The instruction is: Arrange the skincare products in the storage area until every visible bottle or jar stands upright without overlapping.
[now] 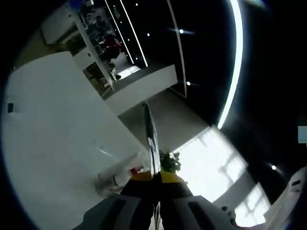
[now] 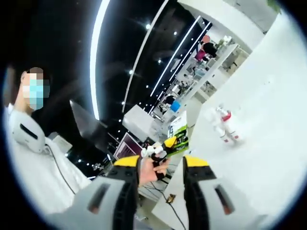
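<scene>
Left gripper view: left tool jaws pressed together, bottles lying on white desk just left of its tips. Right gripper view: right tool jaws apart, bottles far ahead-right

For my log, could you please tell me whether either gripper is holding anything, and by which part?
Nothing is held. The left gripper has its jaws shut together with nothing between them; the right gripper is open, away from the bottles on the table.
</scene>
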A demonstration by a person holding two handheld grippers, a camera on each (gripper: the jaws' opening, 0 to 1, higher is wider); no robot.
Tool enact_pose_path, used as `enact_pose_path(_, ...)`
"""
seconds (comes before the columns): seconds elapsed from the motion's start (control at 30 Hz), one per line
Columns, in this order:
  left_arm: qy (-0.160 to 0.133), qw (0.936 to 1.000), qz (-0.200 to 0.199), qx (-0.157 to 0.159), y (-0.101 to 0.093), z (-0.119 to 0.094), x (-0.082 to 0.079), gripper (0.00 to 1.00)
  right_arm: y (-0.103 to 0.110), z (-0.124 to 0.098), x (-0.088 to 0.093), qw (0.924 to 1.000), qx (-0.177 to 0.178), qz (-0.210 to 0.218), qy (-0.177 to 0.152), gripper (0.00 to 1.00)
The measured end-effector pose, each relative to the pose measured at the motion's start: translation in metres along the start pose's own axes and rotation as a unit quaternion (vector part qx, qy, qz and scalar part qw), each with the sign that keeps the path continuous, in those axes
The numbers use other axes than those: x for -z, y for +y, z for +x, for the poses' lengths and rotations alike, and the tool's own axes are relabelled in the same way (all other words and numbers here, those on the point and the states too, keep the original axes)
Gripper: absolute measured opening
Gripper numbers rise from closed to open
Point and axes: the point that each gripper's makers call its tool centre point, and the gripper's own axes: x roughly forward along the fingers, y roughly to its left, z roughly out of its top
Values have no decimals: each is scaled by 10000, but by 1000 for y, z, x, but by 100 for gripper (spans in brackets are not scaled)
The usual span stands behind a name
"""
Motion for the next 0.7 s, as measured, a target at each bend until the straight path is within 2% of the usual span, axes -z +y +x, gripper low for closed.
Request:
enact_pose_path(0.27, 152, 9997, -162, -142, 38, 13, 1, 1, -19, 2, 15, 9993, 219, 261, 131, 36)
enact_pose_path(0.47, 251, 9981, -460, -321, 69, 19, 14, 1, -26, 4, 18, 9988, 300, 356, 172, 36)
enact_pose_path(0.7, 428, 9961, -606, -483, 92, 25, 27, 1, -37, 8, 17, 9981, 370, 483, 139, 36)
